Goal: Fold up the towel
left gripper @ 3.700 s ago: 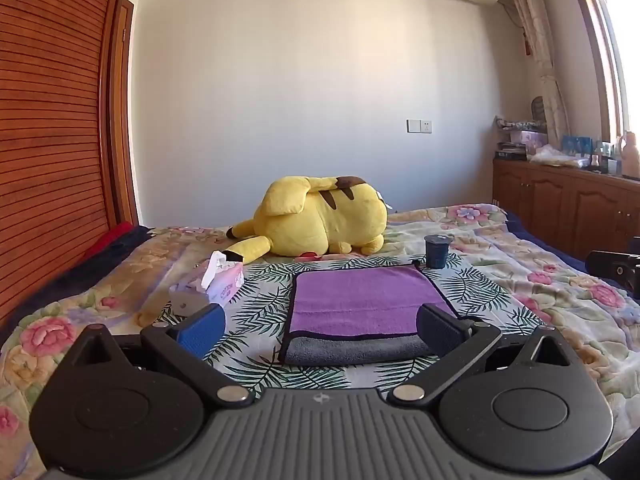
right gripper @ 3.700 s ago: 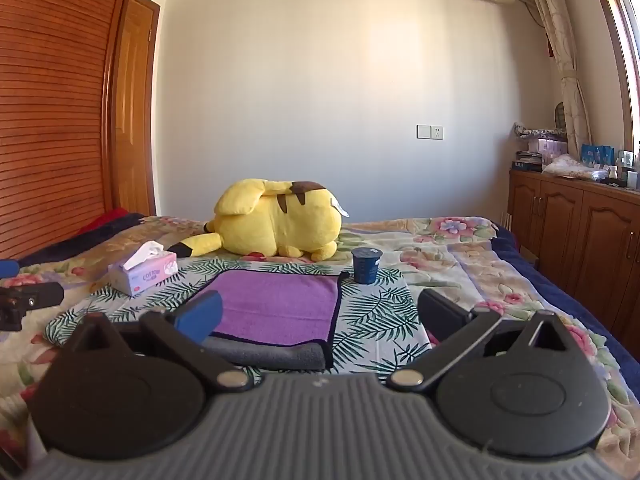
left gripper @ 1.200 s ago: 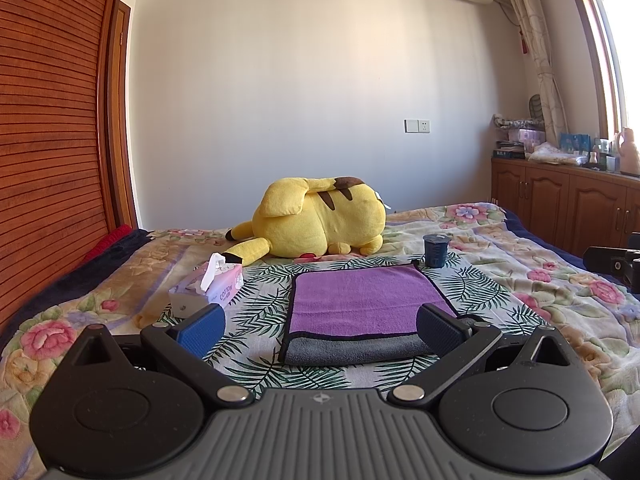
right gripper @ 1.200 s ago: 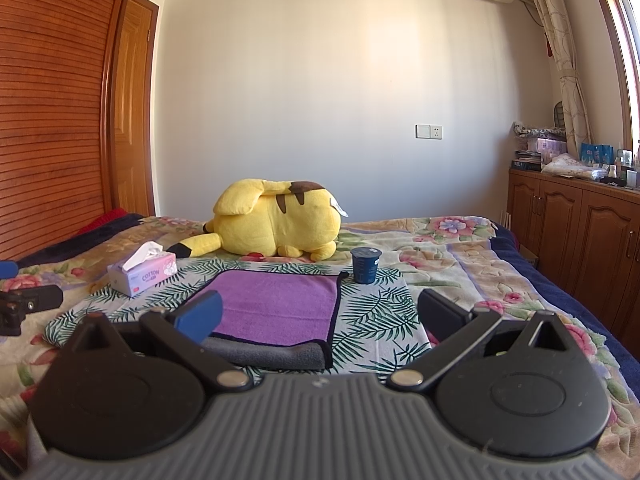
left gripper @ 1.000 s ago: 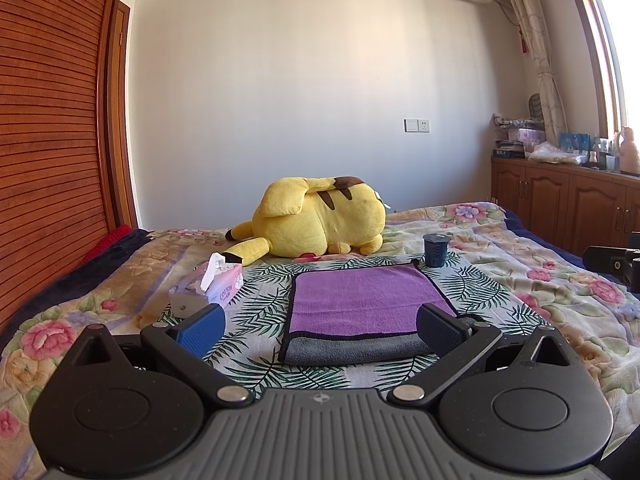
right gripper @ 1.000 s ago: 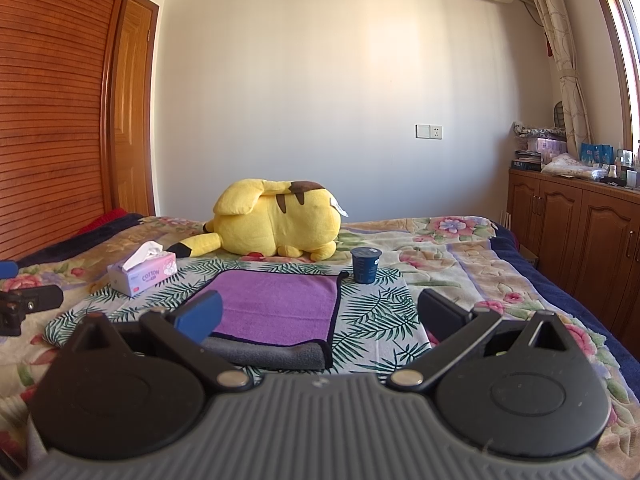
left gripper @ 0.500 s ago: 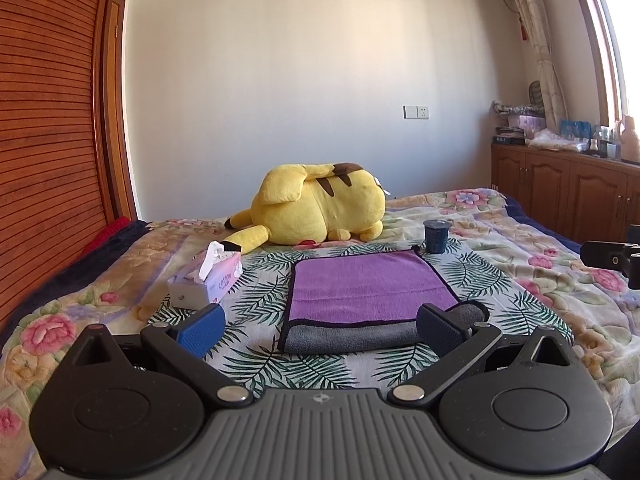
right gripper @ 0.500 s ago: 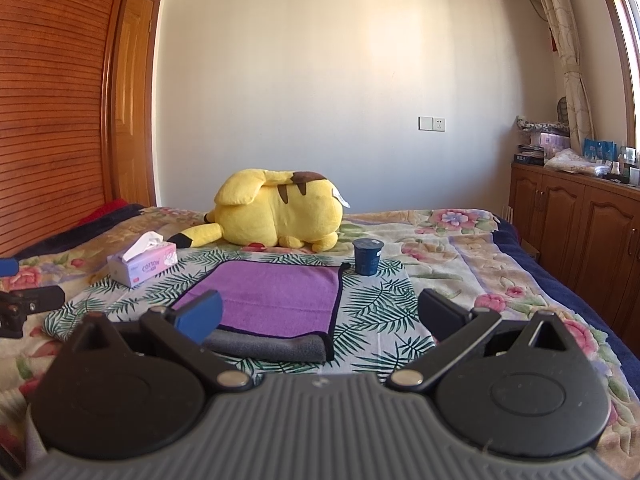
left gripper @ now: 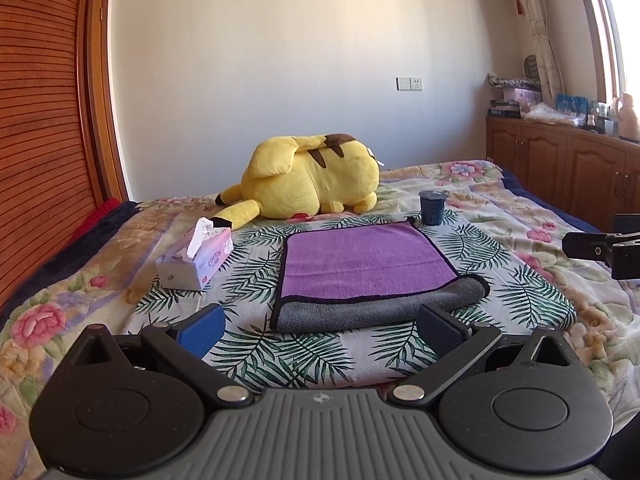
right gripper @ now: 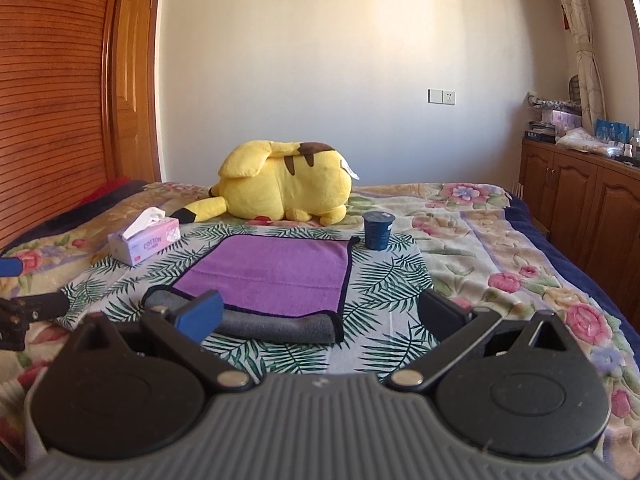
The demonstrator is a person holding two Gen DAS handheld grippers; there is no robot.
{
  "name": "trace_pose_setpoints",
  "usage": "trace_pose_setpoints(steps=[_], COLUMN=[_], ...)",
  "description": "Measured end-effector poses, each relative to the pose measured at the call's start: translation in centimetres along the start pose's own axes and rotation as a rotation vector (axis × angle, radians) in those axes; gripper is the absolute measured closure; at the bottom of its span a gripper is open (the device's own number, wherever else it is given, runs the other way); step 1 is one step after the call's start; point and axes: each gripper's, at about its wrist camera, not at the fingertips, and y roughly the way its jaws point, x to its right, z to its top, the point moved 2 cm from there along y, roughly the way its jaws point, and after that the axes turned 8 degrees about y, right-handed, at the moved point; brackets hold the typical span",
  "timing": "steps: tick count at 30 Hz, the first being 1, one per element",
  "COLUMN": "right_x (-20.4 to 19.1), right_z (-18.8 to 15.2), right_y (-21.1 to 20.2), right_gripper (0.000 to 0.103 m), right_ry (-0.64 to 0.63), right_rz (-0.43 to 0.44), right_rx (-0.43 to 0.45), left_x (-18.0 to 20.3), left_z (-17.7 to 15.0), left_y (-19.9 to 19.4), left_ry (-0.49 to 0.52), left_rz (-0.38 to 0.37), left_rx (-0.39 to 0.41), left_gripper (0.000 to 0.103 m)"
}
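A purple towel with a grey underside (left gripper: 366, 264) lies flat on a palm-leaf cloth on the bed, its near edge rolled so the grey shows. It also shows in the right wrist view (right gripper: 272, 270). My left gripper (left gripper: 320, 328) is open and empty, just short of the towel's near edge, above the cloth. My right gripper (right gripper: 320, 316) is open and empty, to the right of the towel's near right corner. Each gripper shows at the side of the other's view.
A yellow plush toy (left gripper: 308, 178) lies behind the towel. A dark blue cup (left gripper: 431, 207) stands at the towel's far right corner. A tissue box (left gripper: 196, 258) sits to the left. Wooden cabinets (right gripper: 580, 196) line the right wall, a slatted wooden wall the left.
Both grippers have tilted down and moved closer to the towel over the last second. Both jaws stay open and empty. The towel has not moved.
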Motion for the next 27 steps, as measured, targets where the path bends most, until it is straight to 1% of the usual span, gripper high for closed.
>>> trace_pose_setpoints(steps=[11,16,22,23,24,25,27], right_x=[-0.6,-0.7,-0.6,-0.6,-0.5,-0.4,-0.3], right_z=[-0.6,-0.8,-0.5,-0.4,-0.4,-0.5,-0.5], right_y=[3.6,4.7,6.2,6.4,6.7,7.0,7.7], right_gripper=[0.000,0.000,0.001,0.002,0.007,0.010,0.012], right_ry=[-0.029,-0.041,-0.057,-0.058,-0.059,-0.059,-0.056], right_rz=[0.016,0.029,0.042,0.042,0.044,0.046,0.048], right_rx=[-0.099,-0.130,-0.155,-0.159,-0.163,-0.171,-0.185], left_x=[0.5,0.6,0.5,0.4,0.4,0.3,0.3], left_z=[-0.1,0.1,0.5,0.5,0.6,0.7,0.7], left_y=[2.3,3.6,5.0,5.3,5.5,5.8,6.4], left_ry=[0.048,0.052,0.035,0.030,0.026,0.022,0.018], left_rz=[-0.027,-0.052,-0.080,-0.085,-0.089,-0.092,-0.100], left_rx=[-0.041,-0.057,-0.069,-0.069,-0.071,-0.072,-0.074], left_gripper=[0.016,0.016,0.016,0.016,0.016,0.016,0.017])
